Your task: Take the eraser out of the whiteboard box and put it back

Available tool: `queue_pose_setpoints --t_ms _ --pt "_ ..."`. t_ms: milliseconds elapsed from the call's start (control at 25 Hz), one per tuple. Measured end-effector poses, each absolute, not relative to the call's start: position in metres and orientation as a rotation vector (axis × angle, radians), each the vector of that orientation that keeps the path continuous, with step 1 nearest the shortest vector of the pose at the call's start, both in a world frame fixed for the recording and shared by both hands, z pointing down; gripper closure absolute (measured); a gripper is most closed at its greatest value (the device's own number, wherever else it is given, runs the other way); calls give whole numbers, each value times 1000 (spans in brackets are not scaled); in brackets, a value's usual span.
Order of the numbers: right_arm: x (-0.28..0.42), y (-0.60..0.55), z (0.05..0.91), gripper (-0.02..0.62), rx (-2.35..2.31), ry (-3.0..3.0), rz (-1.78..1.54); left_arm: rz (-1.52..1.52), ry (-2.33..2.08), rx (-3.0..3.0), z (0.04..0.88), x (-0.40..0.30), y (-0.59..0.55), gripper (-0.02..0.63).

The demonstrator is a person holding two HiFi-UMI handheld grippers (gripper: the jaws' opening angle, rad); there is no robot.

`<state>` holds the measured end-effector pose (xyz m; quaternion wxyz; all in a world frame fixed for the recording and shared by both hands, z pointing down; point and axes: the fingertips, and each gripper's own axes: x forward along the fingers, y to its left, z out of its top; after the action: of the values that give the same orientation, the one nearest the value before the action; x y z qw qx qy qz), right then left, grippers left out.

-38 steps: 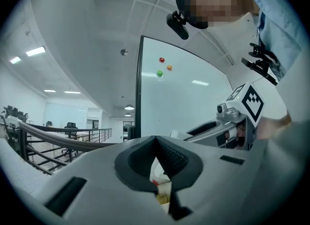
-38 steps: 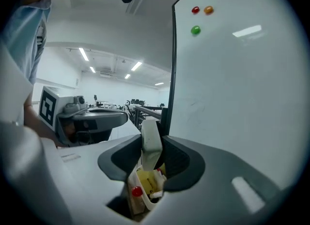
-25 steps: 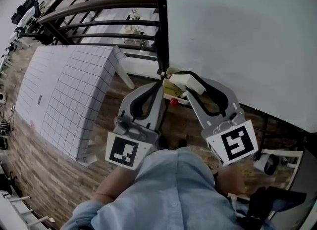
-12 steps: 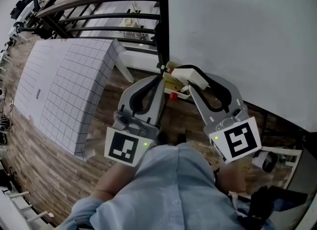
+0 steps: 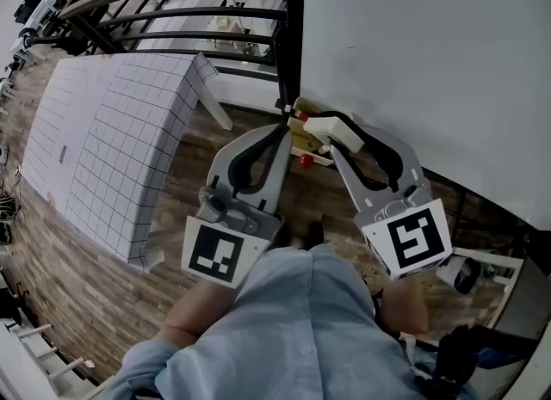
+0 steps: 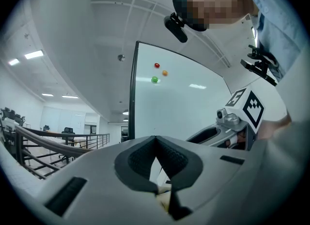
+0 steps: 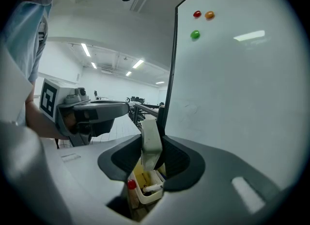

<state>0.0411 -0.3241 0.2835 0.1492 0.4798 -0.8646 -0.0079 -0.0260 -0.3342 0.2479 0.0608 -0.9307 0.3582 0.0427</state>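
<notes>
My right gripper (image 5: pixel 334 135) is shut on the white eraser (image 5: pixel 331 128), which stands upright between its pads (image 7: pixel 151 142). Just below it, the whiteboard box (image 7: pixel 147 191) is a small pale tray at the foot of the whiteboard (image 5: pixel 430 54); it holds markers, one with a red cap (image 7: pixel 131 184). In the head view the box (image 5: pixel 301 144) lies between the tips of both grippers. To the left of the box, my left gripper (image 5: pixel 282 130) has its fingertips meeting (image 6: pixel 155 141) with nothing held.
The whiteboard's dark frame post (image 5: pixel 293 37) rises right behind the box. Red, orange and green magnets (image 7: pixel 194 35) sit high on the board. A white gridded panel (image 5: pixel 112 149) leans at the left over wooden flooring, with a railing (image 5: pixel 172 11) beyond it.
My right gripper has sunk a little toward the box with the eraser still in it. The left gripper has stayed in place.
</notes>
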Motion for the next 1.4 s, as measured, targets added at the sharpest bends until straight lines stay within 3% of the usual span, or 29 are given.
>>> queue_pose_setpoints --t_ms 1400 --pt "1 -364 417 463 1180 -2290 202 -41 1129 -3025 344 -49 -396 607"
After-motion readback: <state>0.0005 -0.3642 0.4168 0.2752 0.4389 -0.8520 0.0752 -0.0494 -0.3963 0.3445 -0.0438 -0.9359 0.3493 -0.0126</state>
